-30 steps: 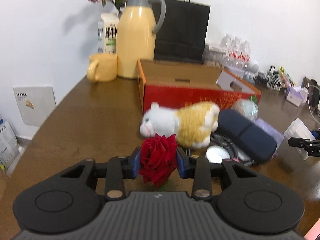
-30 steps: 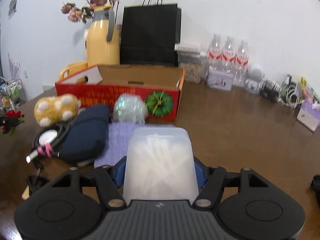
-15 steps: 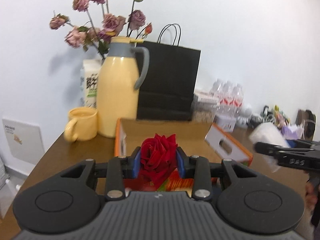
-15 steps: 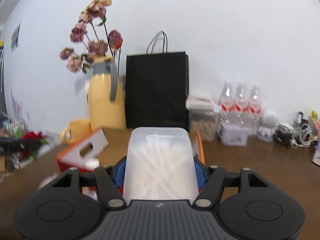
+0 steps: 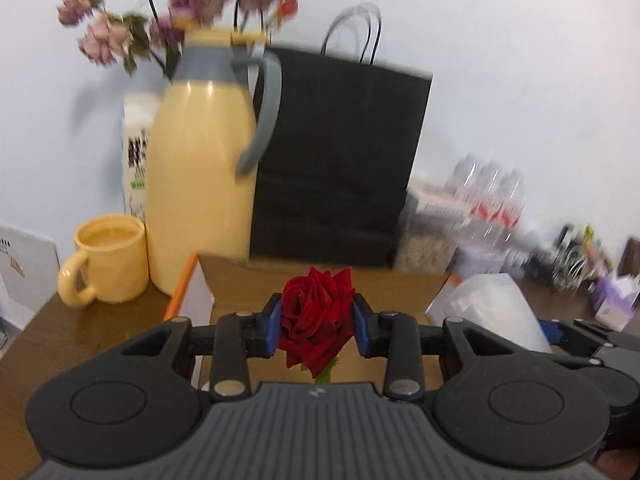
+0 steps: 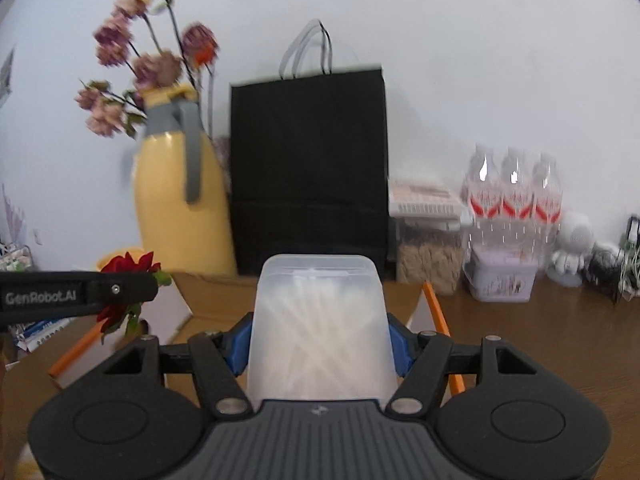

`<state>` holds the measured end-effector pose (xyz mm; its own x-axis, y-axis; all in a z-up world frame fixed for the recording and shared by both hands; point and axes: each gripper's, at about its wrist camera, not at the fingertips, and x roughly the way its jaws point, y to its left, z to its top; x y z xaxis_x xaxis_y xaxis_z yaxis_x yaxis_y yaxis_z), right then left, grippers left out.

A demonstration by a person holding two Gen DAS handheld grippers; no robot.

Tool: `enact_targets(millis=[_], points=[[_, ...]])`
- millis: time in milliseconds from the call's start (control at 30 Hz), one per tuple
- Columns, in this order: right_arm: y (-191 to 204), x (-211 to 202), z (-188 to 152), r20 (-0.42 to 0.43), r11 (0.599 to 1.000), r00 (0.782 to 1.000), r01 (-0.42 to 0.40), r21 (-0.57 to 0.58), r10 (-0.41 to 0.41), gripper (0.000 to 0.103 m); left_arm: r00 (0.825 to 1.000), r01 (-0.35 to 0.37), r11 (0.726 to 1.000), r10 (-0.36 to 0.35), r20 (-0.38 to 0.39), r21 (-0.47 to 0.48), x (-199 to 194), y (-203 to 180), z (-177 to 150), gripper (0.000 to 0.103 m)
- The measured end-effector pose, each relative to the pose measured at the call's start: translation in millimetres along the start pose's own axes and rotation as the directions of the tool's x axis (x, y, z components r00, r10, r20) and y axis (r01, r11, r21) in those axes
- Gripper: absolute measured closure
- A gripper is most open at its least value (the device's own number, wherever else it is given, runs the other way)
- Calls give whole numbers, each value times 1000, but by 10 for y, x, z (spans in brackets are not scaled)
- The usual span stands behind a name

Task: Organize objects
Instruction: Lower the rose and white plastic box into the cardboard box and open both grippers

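A brown wooden table (image 6: 540, 340) stands against a plain white wall (image 6: 480, 60), its back edge crowded. A yellow thermos jug (image 5: 200, 184) with a grey handle stands beside a yellow mug (image 5: 110, 258), dried pink flowers (image 5: 180, 20) rising behind it and a milk carton (image 5: 138, 152) at its left. A black paper bag (image 6: 310, 168) stands next to the jug, then a clear jar (image 6: 426, 240), three water bottles (image 6: 514, 196) and a small lilac tin (image 6: 502, 278). In front lies an open cardboard box (image 5: 380, 288) with orange edges. The left gripper (image 5: 316, 318) is clamped on a red rose (image 5: 316, 316), held over the box's near left corner. The right gripper (image 6: 318, 346) grips a translucent tub of cotton swabs (image 6: 318, 320), held above the box.
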<state>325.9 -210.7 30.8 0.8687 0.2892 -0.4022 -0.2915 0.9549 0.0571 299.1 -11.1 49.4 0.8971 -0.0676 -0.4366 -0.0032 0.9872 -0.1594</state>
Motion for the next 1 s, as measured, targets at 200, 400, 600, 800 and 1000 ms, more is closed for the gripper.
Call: enact_targets(millis=[200,400,600,800,1000], points=[[-107,339,-205,-106,999,994,32,11,-30,39,996,-15,1000,15,-83,-5,239,104,-87,67],[-71,387,-257,-147,999,988,48,-12,-49,38,995,-37,999,35,-94,-15,218,139,-123,39],[-43,345,-230,-147,999,988,45,-23,-48,0,997,-58,998,58,-43,-4,142,89,-83,0],[-32,340,-209,-147,999,988,49,-23,-52,0,998,-56,998,56,-41,-6,128,82,-76,0],[-17,227,-146,-116,999,992,48,-25,-50,0,999,-41,999,41,-4,10,-18,24,-50,0]])
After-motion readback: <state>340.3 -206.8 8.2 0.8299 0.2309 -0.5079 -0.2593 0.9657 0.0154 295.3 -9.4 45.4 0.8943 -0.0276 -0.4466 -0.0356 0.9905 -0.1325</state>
